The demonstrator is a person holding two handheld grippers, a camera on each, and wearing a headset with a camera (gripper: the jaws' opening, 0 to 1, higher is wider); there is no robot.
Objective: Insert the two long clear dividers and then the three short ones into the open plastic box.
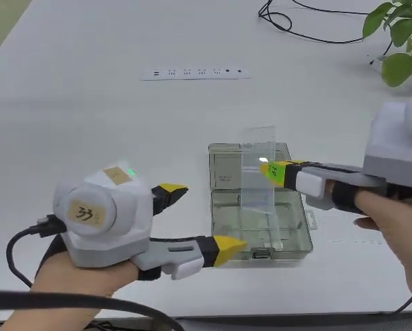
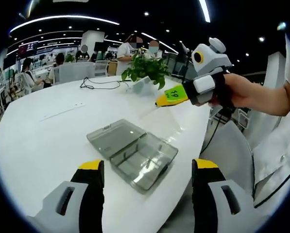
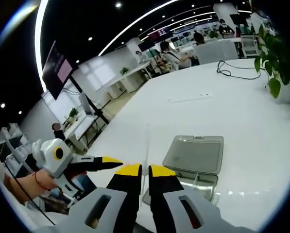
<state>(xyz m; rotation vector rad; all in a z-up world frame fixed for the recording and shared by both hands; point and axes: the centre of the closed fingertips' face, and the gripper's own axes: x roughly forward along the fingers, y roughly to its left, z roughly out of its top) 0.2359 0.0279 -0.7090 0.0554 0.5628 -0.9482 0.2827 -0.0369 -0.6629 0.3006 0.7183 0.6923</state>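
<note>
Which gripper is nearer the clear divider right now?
Right. The right gripper is shut on the clear divider, upright over the open box; the left gripper, open, is by the box's near-left corner.

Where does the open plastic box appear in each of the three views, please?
Head view: the open plastic box sits right of centre on the table, partly behind the clear divider held in the right gripper.
Left gripper view: centre, just past the open jaws of the left gripper.
Right gripper view: lower centre-right, just beyond the jaw tips.
Shared landmark: the potted plant beyond the box.
</note>
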